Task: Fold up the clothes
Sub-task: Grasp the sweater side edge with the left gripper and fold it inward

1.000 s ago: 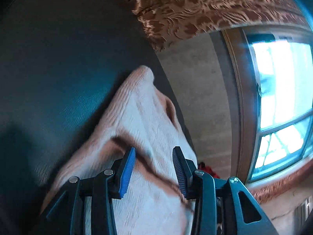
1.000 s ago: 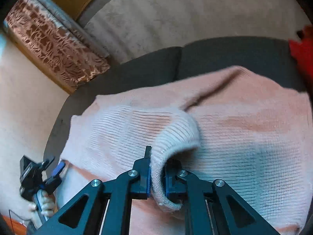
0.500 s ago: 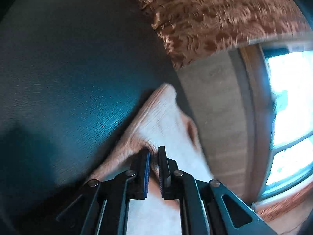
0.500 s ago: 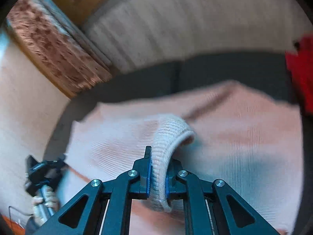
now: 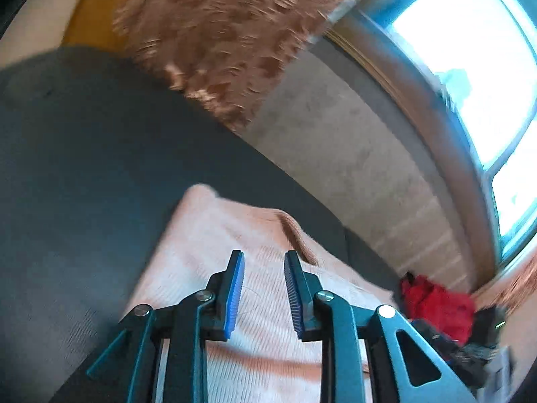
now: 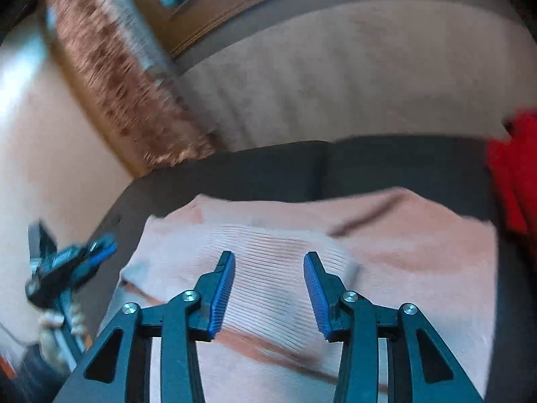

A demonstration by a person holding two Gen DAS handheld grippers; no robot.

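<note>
Both the left gripper (image 5: 263, 290) and right gripper (image 6: 268, 290) hover spread and empty just above the pink sweater (image 6: 402, 255), which lies lengthwise along the dark sofa seat (image 6: 268, 174).

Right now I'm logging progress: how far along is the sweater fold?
Done: a ribbed section of the pink sweater lies folded over its body on the dark sofa. In hand: nothing; the left gripper and right gripper are open above it. Left: likely further folds.
</note>
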